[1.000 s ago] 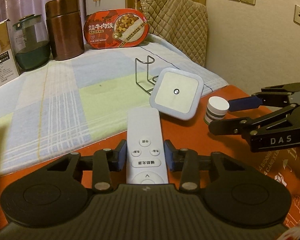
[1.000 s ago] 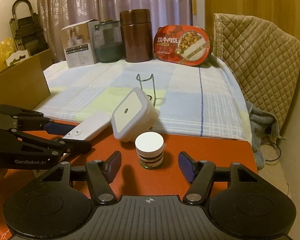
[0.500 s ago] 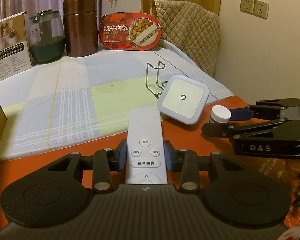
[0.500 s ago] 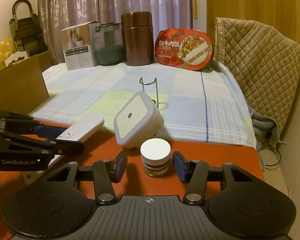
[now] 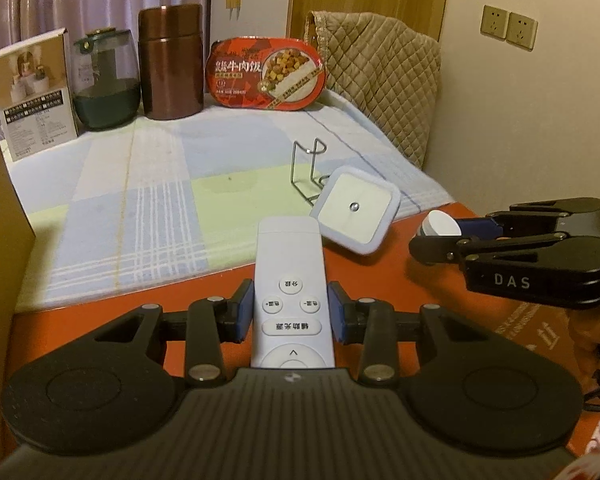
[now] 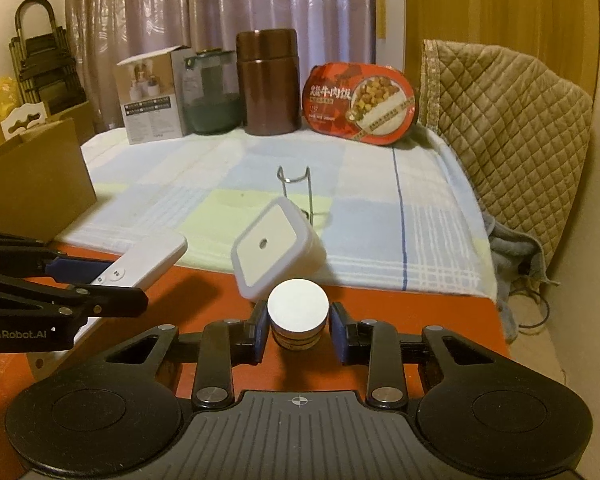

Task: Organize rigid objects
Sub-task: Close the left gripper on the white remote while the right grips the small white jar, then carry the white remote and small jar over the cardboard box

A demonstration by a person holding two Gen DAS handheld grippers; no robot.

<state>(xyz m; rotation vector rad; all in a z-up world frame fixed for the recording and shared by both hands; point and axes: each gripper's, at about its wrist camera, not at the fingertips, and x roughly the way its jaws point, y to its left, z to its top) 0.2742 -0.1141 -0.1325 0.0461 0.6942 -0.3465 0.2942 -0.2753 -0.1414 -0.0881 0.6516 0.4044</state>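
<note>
A white remote point(image 5: 290, 264) lies lengthwise between the pads of my left gripper point(image 5: 292, 312), which is shut on it and holds it just above the red tabletop point(image 5: 100, 312). From the right wrist view the remote point(image 6: 152, 258) sticks out of the left gripper point(image 6: 116, 284) at the left. A small white-lidded jar point(image 6: 298, 308) stands on the red top between the pads of my right gripper point(image 6: 299, 332). Its jaws are closing and the pads sit against the jar's sides. In the left wrist view the right gripper point(image 5: 440, 236) and jar point(image 5: 440, 223) are at the right.
A square white night light point(image 6: 274, 246) leans just behind the jar, with a wire stand point(image 6: 296, 188) beyond it on the checked cloth point(image 6: 380, 220). A cardboard box point(image 6: 32, 176) is at the left. A white carton point(image 6: 150, 96), glass jar point(image 6: 210, 96), brown canister point(image 6: 268, 80) and red meal box point(image 6: 360, 104) line the back.
The right gripper's jaws have come in from wide apart to the sides of the jar. The left gripper has risen a little with the remote still in it.
</note>
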